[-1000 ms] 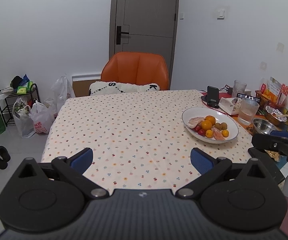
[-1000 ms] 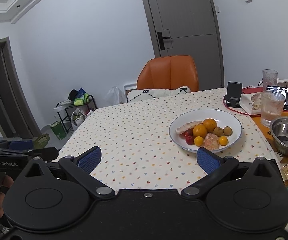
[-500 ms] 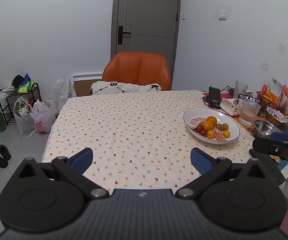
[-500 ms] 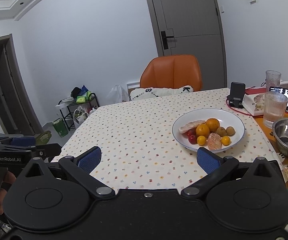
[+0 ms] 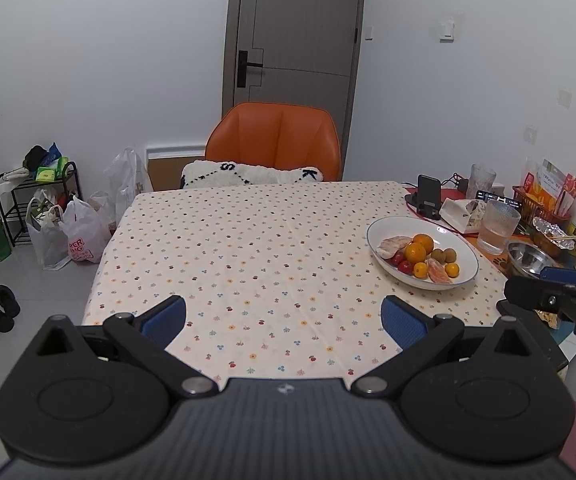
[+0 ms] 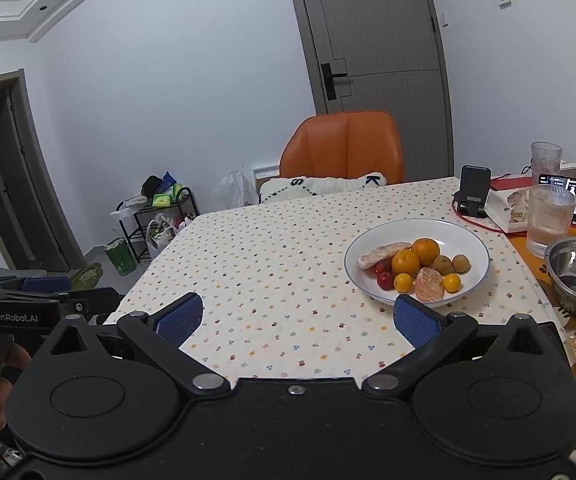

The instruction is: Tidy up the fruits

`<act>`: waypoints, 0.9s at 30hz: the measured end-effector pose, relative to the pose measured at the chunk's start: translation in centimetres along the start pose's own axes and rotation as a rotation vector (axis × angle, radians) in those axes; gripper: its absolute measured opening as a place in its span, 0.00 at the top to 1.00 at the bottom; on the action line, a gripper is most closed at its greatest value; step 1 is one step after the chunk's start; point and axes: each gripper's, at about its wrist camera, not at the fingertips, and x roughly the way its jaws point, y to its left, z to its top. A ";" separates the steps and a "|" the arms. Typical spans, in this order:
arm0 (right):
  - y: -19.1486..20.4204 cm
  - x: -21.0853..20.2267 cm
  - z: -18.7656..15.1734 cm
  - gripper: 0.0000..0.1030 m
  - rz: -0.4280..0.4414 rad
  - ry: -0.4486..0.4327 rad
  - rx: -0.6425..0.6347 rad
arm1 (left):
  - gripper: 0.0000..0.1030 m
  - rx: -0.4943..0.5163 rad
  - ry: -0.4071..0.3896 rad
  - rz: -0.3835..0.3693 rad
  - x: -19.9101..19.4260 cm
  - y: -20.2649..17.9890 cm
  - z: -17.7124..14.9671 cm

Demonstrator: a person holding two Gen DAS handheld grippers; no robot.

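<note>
All the fruit sits piled together in the wide white ceramic bowl with a thin dark rim [image 6: 472, 240], on the right side of the table with the dotted floral cloth [image 5: 248, 248]. That fits either a pile waiting to be sorted or one already gathered up, so it's hard to call.

Both claws are spread wide and holding nothing: the left gripper [image 5: 284, 316] hangs over the near table edge, well away from the bowl, while the right gripper [image 6: 295, 316] has its right pad just in front of the rim.

Grip-wise, the two glossy round oranges [image 6: 415, 256] would roll, so squeeze across the middle. The peeled orange segment cluster [image 6: 429, 285] looks soft and squishy, so go gentle. The small red fruits [image 6: 385, 278], yellow ones [image 6: 403, 282] and brownish ones [image 6: 451, 265] are tiny, smooth and packed tight, so pick from the pile's edge.
</note>
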 end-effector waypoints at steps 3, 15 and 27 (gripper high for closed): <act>0.0 0.0 0.0 0.00 0.002 0.002 -0.001 | 0.00 -0.002 -0.003 0.002 -0.1 0.1 0.0; 0.0 0.1 -0.1 0.00 0.000 0.004 0.000 | 0.00 -0.003 0.000 0.002 -0.2 0.1 0.0; 0.0 -0.1 -0.2 0.00 -0.003 0.001 0.003 | 0.00 0.000 0.001 0.002 -0.1 0.1 -0.1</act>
